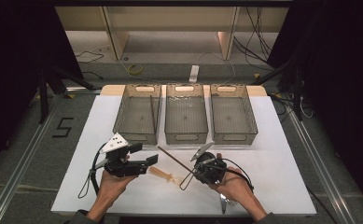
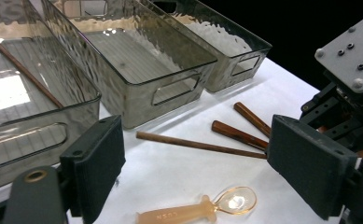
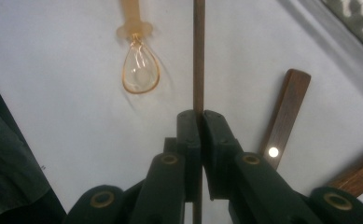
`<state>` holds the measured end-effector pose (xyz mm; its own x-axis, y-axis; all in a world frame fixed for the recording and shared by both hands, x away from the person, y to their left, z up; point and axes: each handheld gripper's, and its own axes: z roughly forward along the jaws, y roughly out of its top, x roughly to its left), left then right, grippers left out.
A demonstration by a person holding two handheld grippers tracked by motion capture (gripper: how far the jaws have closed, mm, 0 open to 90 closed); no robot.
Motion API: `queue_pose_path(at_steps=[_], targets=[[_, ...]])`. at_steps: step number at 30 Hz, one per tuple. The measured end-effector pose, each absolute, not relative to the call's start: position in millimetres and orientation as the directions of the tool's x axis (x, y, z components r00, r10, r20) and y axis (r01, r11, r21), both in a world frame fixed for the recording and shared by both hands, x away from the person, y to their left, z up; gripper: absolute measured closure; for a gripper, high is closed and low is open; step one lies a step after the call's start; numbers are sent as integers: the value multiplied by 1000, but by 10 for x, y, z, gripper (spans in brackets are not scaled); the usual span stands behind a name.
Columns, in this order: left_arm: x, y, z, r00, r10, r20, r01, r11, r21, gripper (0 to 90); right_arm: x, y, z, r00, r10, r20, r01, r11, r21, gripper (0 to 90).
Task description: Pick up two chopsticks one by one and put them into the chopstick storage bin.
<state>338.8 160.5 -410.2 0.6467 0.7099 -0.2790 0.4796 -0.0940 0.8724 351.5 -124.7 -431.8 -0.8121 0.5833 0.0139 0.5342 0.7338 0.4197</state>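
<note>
Both forearms enter from the near edge of the table (image 1: 282, 186). Right hand-held gripper (image 3: 200, 122) pinches a thin brown chopstick (image 3: 198, 56) at its near end; the stick points away over the white surface. Left hand-held gripper (image 1: 142, 164) is spread wide and holds nothing. Between them lies an amber plastic spoon (image 2: 202, 210) — small letters are on its handle, too blurred to read. I judge the chopstick light, stiff and smooth — it may pivot, so gripping nearer the middle is safer. Farther stand three clear bins (image 1: 184, 112); the left one holds another chopstick (image 1: 153, 114). Tape on the floor forms a "5" (image 1: 63, 127).
</note>
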Motion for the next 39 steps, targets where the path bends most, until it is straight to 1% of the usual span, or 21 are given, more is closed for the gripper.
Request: queue_pose_path(at_steps=[5,12,14,17,21,24,27,30,35,39], targets=[[3392,1570,-4119,640,703,-310,507,-82,858,184,3505,-1264,-4241,-811,585,9,520,714,469,863],[3431,1510,-4164,598,694,-400,563,-9,826,187,3499,-1290,-4141,-806,592,-14,496,688,530,862],[3451,1475,-4187,592,678,-435,584,11,812,187,3493,-1283,-4129,-806,591,-14,492,683,540,862],[3472,1427,-4208,589,667,-456,595,25,803,191,3481,-1271,-4112,-803,595,-19,487,675,555,863],[3484,1365,-4244,567,636,-524,631,74,773,195,3457,-1254,-4078,-802,597,-21,473,656,588,862],[3466,1301,-4250,568,636,-522,635,65,769,195,3444,-1245,-4050,-812,583,-15,456,651,607,862],[3462,1282,-4262,558,608,-565,655,96,749,196,3416,-1224,-4024,-816,578,-11,450,645,618,862],[3467,1261,-4279,554,591,-586,667,105,737,199,3398,-1204,-4014,-817,576,-11,442,639,630,862],[3462,1205,-4289,558,571,-602,672,114,731,239,3367,-1174,-4000,-825,565,-9,427,634,645,863],[3468,1177,-4314,548,558,-623,685,129,717,311,3346,-1159,-3981,-827,563,-5,422,625,657,862]])
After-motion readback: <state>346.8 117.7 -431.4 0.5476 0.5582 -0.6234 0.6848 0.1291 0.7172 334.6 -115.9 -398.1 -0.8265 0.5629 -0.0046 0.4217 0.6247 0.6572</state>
